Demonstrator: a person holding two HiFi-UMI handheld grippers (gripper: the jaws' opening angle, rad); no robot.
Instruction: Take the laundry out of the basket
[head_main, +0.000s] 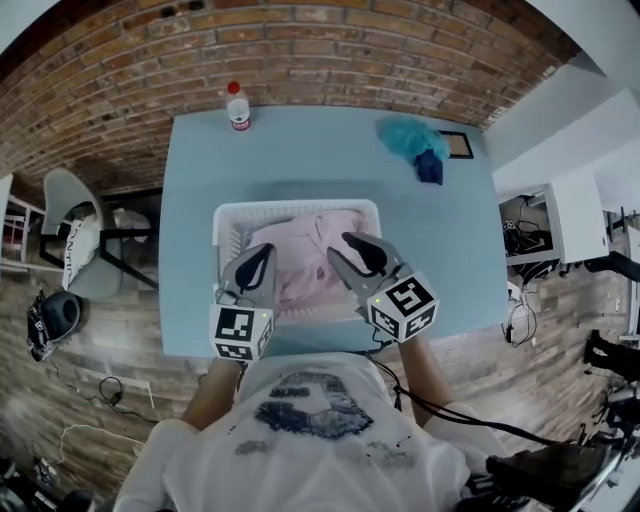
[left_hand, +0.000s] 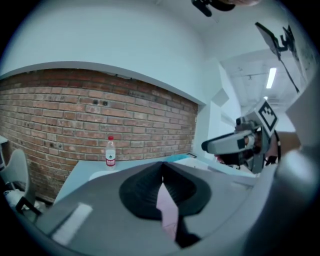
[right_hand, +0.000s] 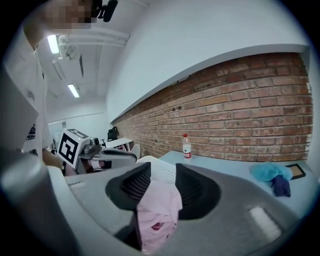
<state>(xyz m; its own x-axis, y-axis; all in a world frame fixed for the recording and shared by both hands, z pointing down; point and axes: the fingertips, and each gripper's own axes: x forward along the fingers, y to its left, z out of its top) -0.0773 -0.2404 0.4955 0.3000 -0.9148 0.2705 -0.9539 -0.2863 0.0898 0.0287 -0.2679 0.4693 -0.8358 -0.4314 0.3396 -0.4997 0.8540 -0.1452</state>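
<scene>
Head view shows one white laundry basket (head_main: 300, 206) on the pale blue desk (head_main: 330, 150), with one pink garment (head_main: 300, 255) bunched inside it. Two tongs reach over its near rim. The left tongs (head_main: 260, 252) are closed at the tips, with a strip of the pink garment pinched between them. The right tongs (head_main: 352, 241) stand apart, with pink fabric bulging in the gap. At the desk's far edge stand one red-capped water bottle (head_main: 238, 106), one teal cloth (head_main: 405, 134) and one dark blue cloth (head_main: 430, 168).
</scene>
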